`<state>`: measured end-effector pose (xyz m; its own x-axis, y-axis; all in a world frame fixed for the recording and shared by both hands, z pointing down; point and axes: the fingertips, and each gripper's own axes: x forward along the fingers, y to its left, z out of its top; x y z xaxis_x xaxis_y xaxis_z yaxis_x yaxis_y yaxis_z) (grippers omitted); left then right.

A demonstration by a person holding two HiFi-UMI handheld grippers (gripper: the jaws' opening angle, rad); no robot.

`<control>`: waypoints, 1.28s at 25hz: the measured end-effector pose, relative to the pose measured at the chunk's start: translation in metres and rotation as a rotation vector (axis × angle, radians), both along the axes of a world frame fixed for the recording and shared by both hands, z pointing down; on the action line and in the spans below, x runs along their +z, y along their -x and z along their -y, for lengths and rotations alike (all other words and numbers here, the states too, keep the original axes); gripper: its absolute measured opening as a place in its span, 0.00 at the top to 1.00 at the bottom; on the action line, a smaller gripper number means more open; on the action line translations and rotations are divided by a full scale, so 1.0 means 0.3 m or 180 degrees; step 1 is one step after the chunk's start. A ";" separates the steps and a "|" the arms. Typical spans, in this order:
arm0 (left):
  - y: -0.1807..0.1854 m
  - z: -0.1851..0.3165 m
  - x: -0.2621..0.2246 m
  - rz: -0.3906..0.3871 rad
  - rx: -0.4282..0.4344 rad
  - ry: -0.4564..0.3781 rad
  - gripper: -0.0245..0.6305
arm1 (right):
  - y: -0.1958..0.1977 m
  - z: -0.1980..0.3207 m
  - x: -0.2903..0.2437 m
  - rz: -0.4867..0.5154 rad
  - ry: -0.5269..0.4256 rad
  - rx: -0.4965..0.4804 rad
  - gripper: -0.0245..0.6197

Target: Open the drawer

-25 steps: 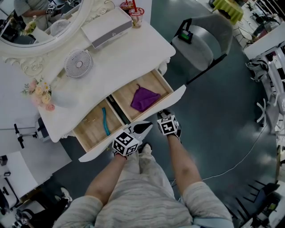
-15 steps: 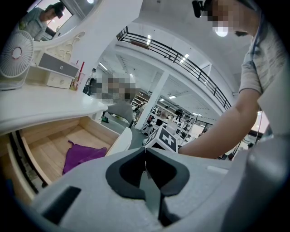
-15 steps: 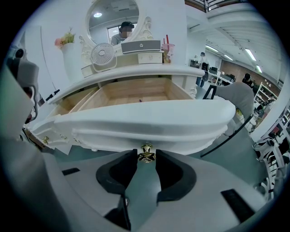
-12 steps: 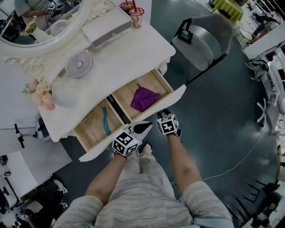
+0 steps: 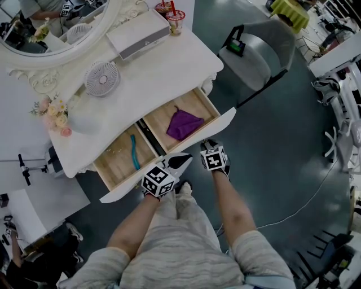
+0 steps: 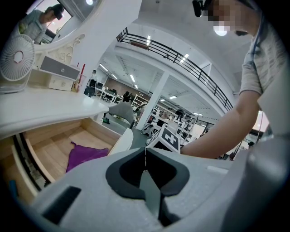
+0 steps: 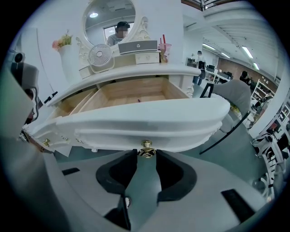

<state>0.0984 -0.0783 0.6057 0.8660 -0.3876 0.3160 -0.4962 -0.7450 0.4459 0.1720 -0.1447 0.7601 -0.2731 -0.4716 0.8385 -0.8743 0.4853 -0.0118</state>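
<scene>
The white vanity's drawer (image 5: 225, 119) stands pulled out, its wooden inside showing a purple cloth (image 5: 183, 125) in the right half and a teal item (image 5: 133, 152) in the left. My right gripper (image 5: 206, 144) is at the drawer front (image 7: 136, 122), its pads closed on the small brass knob (image 7: 146, 148). My left gripper (image 5: 187, 159) hovers just in front of the drawer front, left of the right one, with its jaws shut and nothing between them (image 6: 145, 156). In the left gripper view the purple cloth (image 6: 86, 154) lies in the drawer.
On the vanity top stand a small fan (image 5: 101, 78), a white box (image 5: 138, 34), cups (image 5: 169, 11) and flowers (image 5: 52, 115) below an oval mirror. A grey chair (image 5: 256, 53) stands to the right. My legs are close under the drawer front.
</scene>
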 end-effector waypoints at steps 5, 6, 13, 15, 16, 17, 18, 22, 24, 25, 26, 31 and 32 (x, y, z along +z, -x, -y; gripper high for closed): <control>-0.005 -0.008 -0.010 0.0000 -0.0003 -0.0017 0.94 | -0.016 -0.043 -0.008 -0.0087 0.0089 -0.0025 0.84; -0.007 -0.009 -0.014 0.0000 -0.0003 -0.0023 0.94 | -0.020 -0.056 -0.008 -0.0111 0.0101 -0.0037 0.84; -0.008 -0.013 -0.041 0.0024 0.0003 -0.0076 0.94 | -0.036 -0.115 -0.042 -0.0108 -0.0019 -0.0117 0.87; -0.008 -0.014 -0.052 0.0031 0.0006 -0.0096 0.94 | -0.038 -0.130 -0.065 -0.0110 -0.0014 -0.0096 0.88; -0.008 -0.015 -0.059 0.0032 0.0003 -0.0104 0.94 | -0.039 -0.137 -0.080 -0.0101 -0.0017 -0.0069 0.89; -0.008 -0.016 -0.067 0.0032 -0.0002 -0.0112 0.94 | -0.040 -0.142 -0.097 -0.0085 -0.0034 -0.0041 0.89; -0.009 -0.016 -0.076 0.0031 -0.0010 -0.0120 0.94 | -0.039 -0.144 -0.116 -0.0060 -0.0064 -0.0017 0.90; -0.012 -0.015 -0.116 0.0041 -0.0021 -0.0181 0.94 | -0.017 -0.151 -0.207 0.0070 -0.0214 0.0024 0.92; -0.012 -0.019 -0.140 0.0041 -0.0019 -0.0215 0.94 | 0.005 -0.159 -0.253 0.0138 -0.0306 -0.0039 0.94; -0.012 -0.022 -0.153 0.0040 -0.0016 -0.0234 0.94 | 0.016 -0.167 -0.276 0.0172 -0.0345 -0.0077 0.94; -0.011 -0.025 -0.167 0.0041 -0.0012 -0.0257 0.94 | 0.026 -0.175 -0.298 0.0202 -0.0378 -0.0111 0.94; 0.021 -0.035 -0.223 0.0080 -0.0016 -0.0362 0.94 | 0.051 -0.196 -0.398 0.0321 -0.0580 -0.0187 0.95; 0.029 -0.039 -0.229 0.0092 -0.0018 -0.0374 0.94 | 0.055 -0.203 -0.420 0.0355 -0.0598 -0.0178 0.95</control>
<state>0.0896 -0.0666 0.5370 0.8549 -0.4283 0.2928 -0.5118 -0.7885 0.3410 0.1553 -0.0838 0.6342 -0.3895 -0.5982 0.7003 -0.8442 0.5359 -0.0117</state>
